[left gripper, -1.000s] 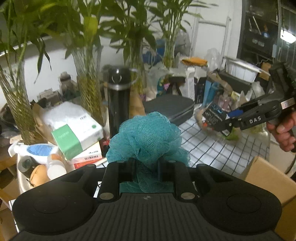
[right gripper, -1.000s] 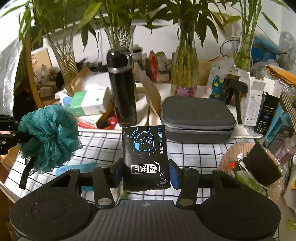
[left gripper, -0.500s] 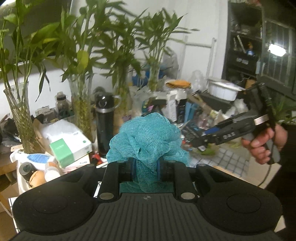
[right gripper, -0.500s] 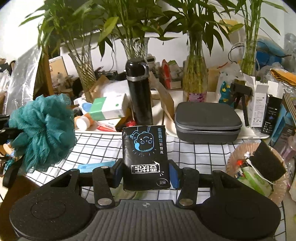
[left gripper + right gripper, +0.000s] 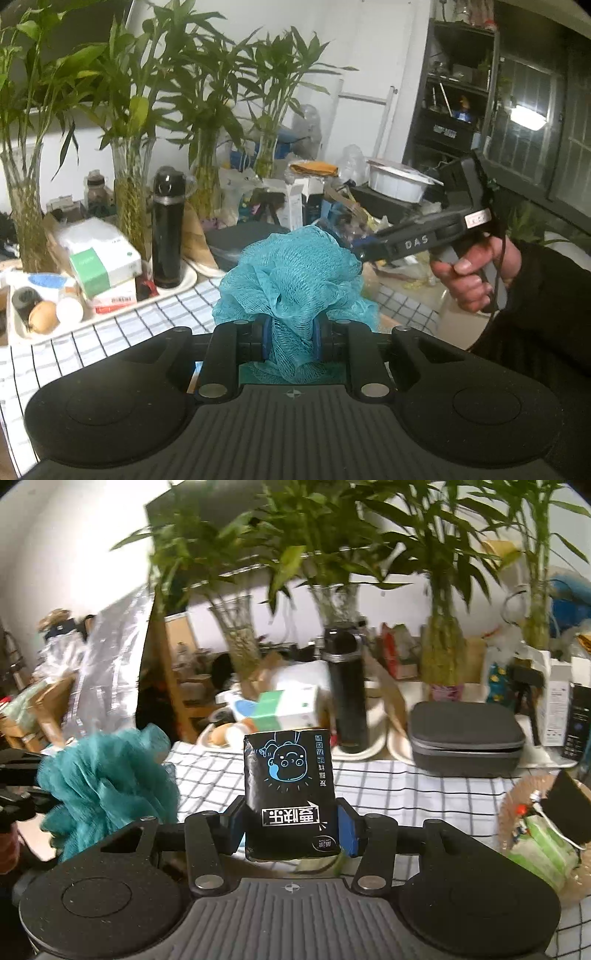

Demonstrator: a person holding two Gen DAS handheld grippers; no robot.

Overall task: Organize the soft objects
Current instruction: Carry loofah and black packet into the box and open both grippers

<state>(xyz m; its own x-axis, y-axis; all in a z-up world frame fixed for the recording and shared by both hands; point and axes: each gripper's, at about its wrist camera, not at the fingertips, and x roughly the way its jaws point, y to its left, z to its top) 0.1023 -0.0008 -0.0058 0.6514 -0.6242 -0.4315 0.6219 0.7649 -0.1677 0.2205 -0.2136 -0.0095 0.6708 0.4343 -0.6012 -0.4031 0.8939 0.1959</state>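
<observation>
My left gripper is shut on a teal mesh bath pouf and holds it up above the checked tablecloth. The pouf also shows at the left of the right wrist view. My right gripper is shut on a black tissue pack with a blue cartoon face, held upright above the cloth. In the left wrist view the right gripper is seen from the side at the right, in a hand.
A black flask, a grey zip case, a green-and-white box and glass vases with bamboo stand along the back. A wicker basket with packets sits at the right. A dark shelf stands behind.
Both grippers have pulled back and risen from the table, each still holding its object. The right wrist view has swung left and is blurred.
</observation>
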